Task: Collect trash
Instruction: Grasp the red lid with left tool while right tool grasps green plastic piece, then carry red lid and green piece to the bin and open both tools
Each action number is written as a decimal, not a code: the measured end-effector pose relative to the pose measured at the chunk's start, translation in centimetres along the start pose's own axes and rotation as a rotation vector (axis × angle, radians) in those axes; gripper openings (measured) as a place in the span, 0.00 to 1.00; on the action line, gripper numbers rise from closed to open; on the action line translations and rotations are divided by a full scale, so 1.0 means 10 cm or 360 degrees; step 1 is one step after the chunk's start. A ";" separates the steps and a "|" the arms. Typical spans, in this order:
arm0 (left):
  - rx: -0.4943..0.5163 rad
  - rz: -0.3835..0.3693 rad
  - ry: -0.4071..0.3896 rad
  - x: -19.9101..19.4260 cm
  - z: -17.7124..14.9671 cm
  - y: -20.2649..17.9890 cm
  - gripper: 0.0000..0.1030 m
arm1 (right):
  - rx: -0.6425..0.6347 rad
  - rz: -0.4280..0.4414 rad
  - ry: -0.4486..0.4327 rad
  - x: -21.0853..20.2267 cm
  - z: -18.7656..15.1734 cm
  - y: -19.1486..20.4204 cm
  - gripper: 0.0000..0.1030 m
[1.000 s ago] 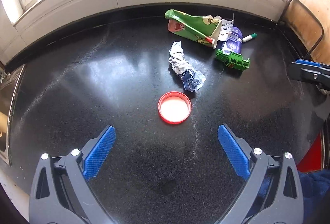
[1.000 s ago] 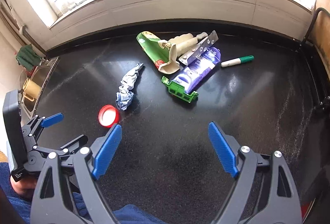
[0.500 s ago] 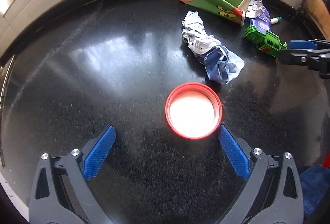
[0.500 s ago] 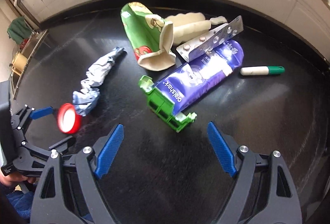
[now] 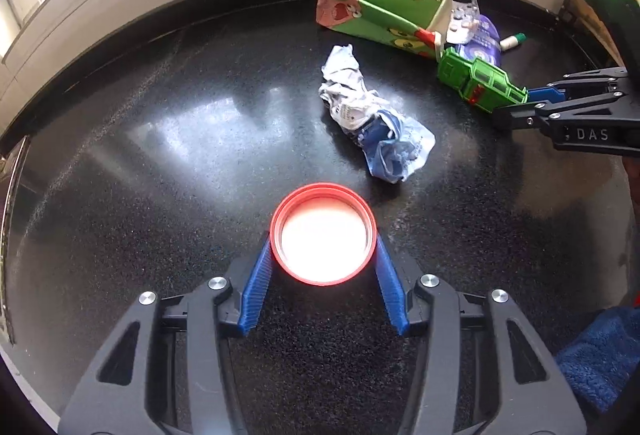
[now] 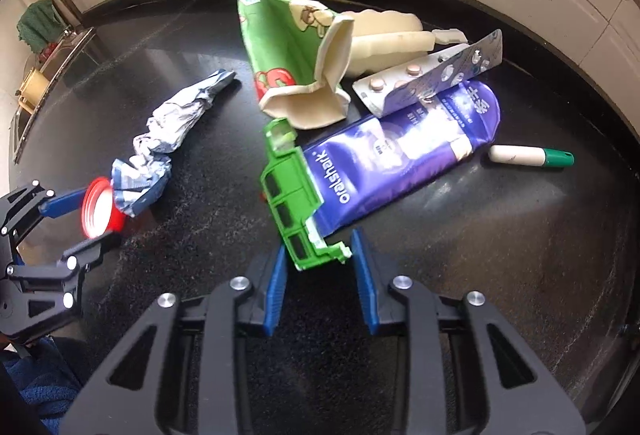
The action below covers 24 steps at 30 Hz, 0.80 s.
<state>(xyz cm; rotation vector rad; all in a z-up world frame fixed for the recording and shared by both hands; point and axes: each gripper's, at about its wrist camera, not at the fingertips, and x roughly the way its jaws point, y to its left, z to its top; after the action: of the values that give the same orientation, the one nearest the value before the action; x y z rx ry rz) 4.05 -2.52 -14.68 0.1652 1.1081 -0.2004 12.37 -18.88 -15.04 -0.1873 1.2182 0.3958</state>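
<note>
Left wrist view is showing the left hand-held gripper (image 5: pixel 323 261) clenching a red lid (image 5: pixel 323 235) at table (image 5: pixel 160 195) centre, the right hand-held gripper (image 6: pixel 320 267) closing around a green toy (image 6: pixel 296 203) at 2 o'clock; lifting is coming next.

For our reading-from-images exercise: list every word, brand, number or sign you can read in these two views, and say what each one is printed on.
"oralshark": on the purple toothpaste box, in white letters running along it.
"DAS": on the black body of the right gripper, seen from the left wrist view.
Chinese characters on the far end of the purple box: too blurred to read.
Print on the crumpled wrapper: too small to read.
Green carton: cartoon pictures only, no readable words.
</note>
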 end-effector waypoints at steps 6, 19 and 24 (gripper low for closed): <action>0.0023 0.0037 -0.0022 -0.12 -0.01 -0.07 0.47 | 0.0036 0.0050 -0.0070 -0.26 -0.18 0.11 0.27; -0.0009 0.0093 -0.0147 -0.48 -0.22 -0.06 0.47 | 0.0047 0.0076 -0.0197 -0.74 -0.38 0.29 0.26; -0.0043 0.0119 -0.0149 -0.56 -0.35 0.01 0.47 | 0.0017 0.0082 -0.0188 -0.76 -0.44 0.37 0.26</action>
<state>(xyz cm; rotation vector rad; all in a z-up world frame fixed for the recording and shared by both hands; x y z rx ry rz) -1.37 -1.21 -11.11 0.1712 1.0095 -0.1250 4.88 -18.49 -9.13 -0.1221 1.1100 0.4393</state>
